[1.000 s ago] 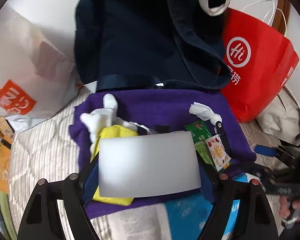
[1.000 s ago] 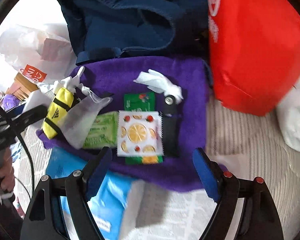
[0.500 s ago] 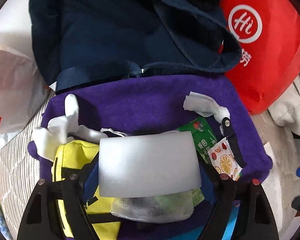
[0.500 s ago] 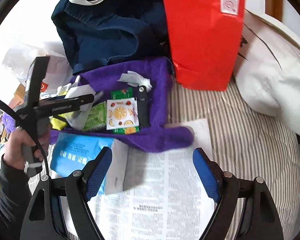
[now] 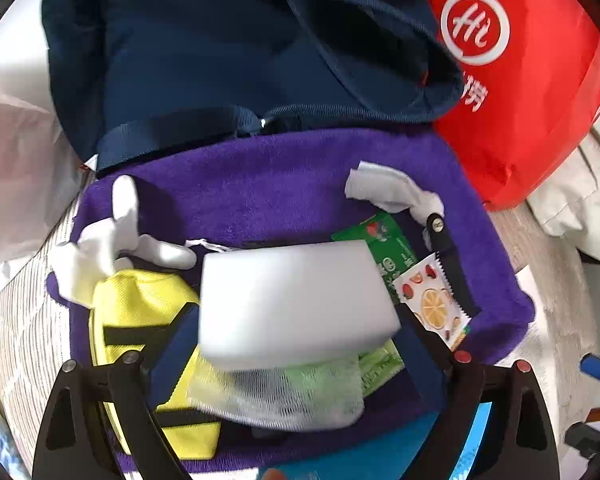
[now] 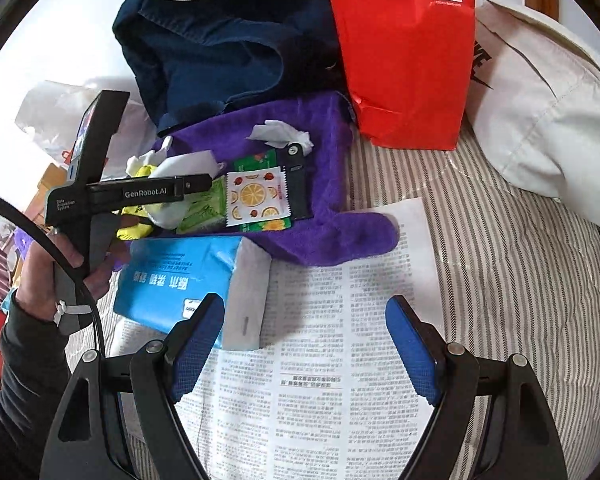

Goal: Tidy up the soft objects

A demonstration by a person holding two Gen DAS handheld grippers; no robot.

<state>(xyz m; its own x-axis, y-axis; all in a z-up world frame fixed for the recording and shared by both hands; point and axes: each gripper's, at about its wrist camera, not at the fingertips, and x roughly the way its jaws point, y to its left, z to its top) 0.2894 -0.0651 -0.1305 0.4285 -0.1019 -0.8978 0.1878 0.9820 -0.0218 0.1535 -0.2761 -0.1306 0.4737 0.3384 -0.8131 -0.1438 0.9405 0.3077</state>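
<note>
Risked dropping the white sponge block [image 5: 296,300] crookedly onto the mesh pouch [image 5: 276,392] and yellow pouch [image 5: 140,320] on the purple towel [image 5: 280,176] as the left tool [image 5: 296,344] was opening (grip apparently already loosening), right tool [image 6: 304,344] wide and empty.

Two wrist fisheyes, both aimed steeply down at the same cluttered bed.

Left wrist view sits close over the purple towel [image 5: 284,184], looking toward the navy bag [image 5: 220,52] and red bag [image 5: 512,80]; towel fills mid-frame. Right wrist view is further back and off to the right, over the newspaper [image 6: 340,360], facing the same way. Shared: purple towel [image 6: 332,232], navy bag [image 6: 220,48], red bag [image 6: 400,60], orange-print sachet [image 5: 432,304] [image 6: 256,196]. Right view also catches the left gripper [image 6: 196,184] from the side.
</note>
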